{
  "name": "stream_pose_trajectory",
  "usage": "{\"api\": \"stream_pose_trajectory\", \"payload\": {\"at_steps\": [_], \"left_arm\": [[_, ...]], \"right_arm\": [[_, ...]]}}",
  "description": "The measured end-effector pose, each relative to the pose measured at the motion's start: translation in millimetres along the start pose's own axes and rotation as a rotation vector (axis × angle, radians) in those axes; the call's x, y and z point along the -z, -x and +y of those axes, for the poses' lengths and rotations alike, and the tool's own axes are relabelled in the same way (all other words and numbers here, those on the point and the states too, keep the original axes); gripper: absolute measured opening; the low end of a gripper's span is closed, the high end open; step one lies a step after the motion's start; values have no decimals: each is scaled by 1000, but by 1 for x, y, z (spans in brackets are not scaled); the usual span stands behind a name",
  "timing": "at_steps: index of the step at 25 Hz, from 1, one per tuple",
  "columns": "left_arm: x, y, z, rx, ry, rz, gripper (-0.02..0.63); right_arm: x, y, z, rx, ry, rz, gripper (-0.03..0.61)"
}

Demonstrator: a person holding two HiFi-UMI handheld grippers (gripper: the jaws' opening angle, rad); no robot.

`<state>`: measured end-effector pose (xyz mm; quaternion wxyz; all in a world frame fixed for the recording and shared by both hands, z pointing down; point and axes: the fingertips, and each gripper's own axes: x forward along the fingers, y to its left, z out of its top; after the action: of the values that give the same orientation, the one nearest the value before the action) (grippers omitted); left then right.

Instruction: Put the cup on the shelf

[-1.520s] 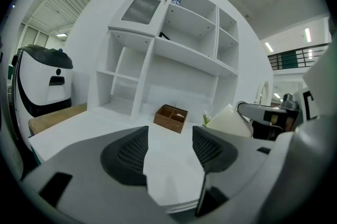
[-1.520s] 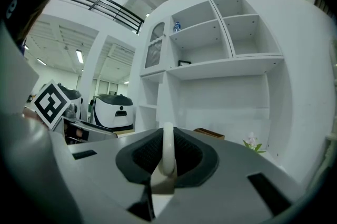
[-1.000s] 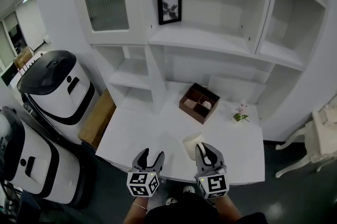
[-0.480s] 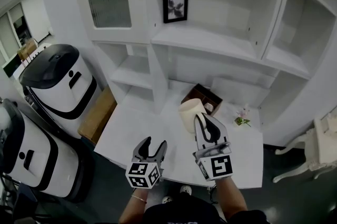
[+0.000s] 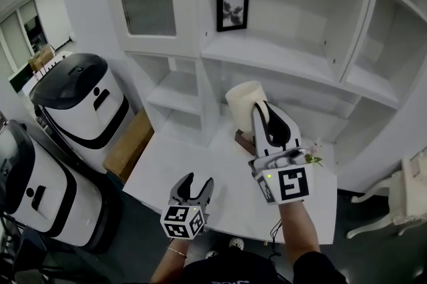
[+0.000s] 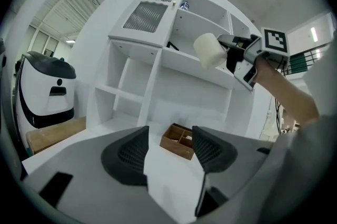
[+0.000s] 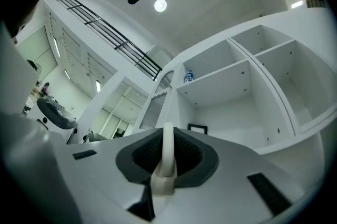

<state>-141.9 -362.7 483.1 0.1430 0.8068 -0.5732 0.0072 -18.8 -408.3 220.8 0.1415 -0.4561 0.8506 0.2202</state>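
Right gripper (image 5: 265,117) nearly closed, pinching the cream cup (image 5: 245,101) by its handle, held up before the shelf (image 5: 287,57) edge (open bay beyond, picture frame (image 5: 233,9) back left). Left gripper (image 5: 195,180) gapes empty, low over the table (image 5: 167,163) edge.

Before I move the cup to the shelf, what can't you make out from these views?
- cup: the right gripper view shows only its handle, clamped by the right gripper.
- wooden box: mostly behind the right gripper in the head view; its contents are too small in the left gripper view.
- bottle-like object on the top shelf: too small to identify in the right gripper view.
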Motion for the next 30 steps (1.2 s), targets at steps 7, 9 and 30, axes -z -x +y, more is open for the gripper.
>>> {"api": "stream_pose_trajectory", "payload": {"at_steps": [7,9,30], "left_arm": [[-5,6,23,-54,21,-14,255],[-3,7,30,-68,29,-9,253],[-28,6,59,-166,45,-101,249]], "right_arm": [[-31,-49,-24,23,-55,-68,52],[-42,-63,-30,30,-57,-100,52],[-16,-192,-84,118,-92,-50,52]]}}
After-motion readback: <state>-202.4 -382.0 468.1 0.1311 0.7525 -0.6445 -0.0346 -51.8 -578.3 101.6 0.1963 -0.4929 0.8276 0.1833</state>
